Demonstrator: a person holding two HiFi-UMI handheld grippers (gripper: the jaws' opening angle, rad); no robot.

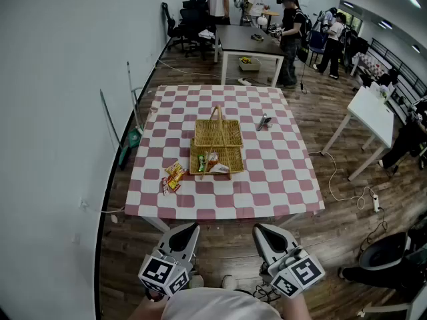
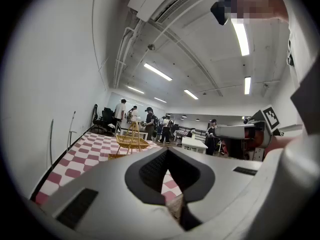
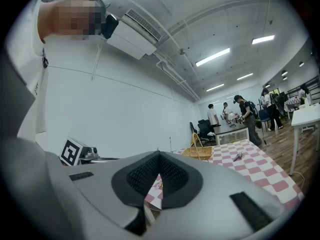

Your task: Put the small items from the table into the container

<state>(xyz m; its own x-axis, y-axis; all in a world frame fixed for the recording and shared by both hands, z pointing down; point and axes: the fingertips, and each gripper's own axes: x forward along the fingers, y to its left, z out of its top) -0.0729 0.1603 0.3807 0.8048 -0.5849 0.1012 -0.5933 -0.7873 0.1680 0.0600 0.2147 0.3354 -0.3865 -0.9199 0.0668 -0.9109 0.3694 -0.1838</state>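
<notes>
The left gripper [image 1: 189, 228] and right gripper [image 1: 261, 229], jaws together and empty, hang well short of the basket [image 1: 217, 133]; I judge that no pick is begun yet. Snack packets [image 1: 173, 177] lie just left of the basket.

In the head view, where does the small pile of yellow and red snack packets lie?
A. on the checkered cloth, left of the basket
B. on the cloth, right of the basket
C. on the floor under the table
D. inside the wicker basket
A: the snack packets lie on the checkered cloth, just left of the wicker basket.
</notes>
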